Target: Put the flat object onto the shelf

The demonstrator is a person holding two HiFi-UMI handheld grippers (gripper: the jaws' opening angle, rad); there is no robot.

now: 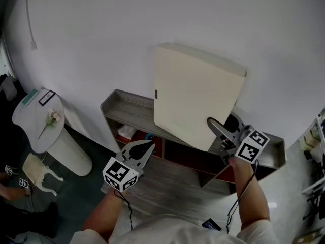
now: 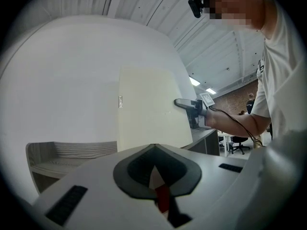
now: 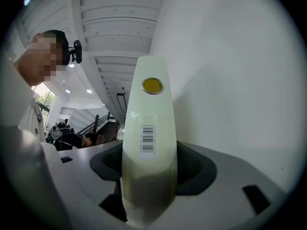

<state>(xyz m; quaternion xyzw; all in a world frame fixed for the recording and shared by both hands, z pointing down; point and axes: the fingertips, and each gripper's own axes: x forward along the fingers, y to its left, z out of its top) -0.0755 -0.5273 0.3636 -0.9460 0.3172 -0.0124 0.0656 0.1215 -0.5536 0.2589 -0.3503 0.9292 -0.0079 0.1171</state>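
Note:
A cream flat box [image 1: 195,98] stands upright over the top of the grey shelf [image 1: 122,108], close to the white wall. My right gripper [image 1: 216,128] is shut on its lower right corner. The right gripper view shows the box's narrow edge [image 3: 148,128], with a barcode and a yellow dot, clamped between the jaws [image 3: 148,152]. Whether the box's lower edge rests on the shelf is hidden. My left gripper [image 1: 146,147] is shut and empty, low in front of the shelf. The left gripper view shows the box [image 2: 146,109], the shelf [image 2: 72,152] and the right gripper [image 2: 189,107].
A red item [image 1: 152,144] lies in the shelf's lower compartment. A round white side table [image 1: 38,121] with a flower stands at the left, a small white stool [image 1: 40,174] in front of it. The wall is right behind the shelf.

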